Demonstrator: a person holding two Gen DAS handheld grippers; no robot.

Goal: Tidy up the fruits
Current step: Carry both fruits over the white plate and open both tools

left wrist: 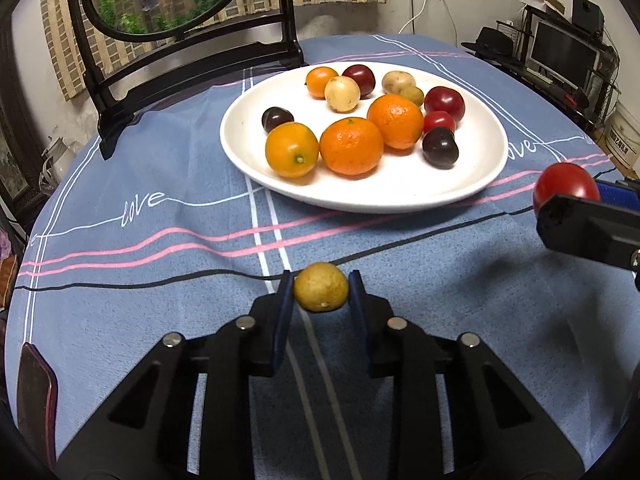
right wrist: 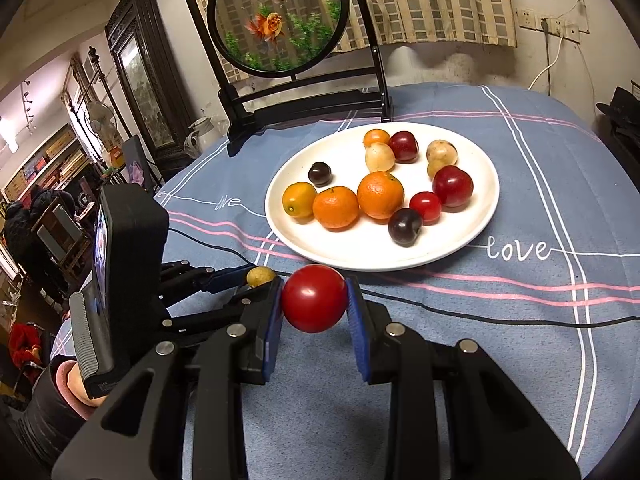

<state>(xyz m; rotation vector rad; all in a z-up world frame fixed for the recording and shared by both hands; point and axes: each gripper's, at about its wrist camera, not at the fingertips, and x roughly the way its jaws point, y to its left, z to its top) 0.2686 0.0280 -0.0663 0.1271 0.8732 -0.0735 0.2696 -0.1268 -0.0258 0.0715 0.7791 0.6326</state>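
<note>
Both grippers, left (left wrist: 321,288) and right (right wrist: 314,299), tilt downward gripping fruit.

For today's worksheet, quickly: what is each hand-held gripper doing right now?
Left hand-held gripper: closed on the small yellow fruit.
Right hand-held gripper: closed on the red fruit.

Dim indoor light, fisheye-warped edges
</note>
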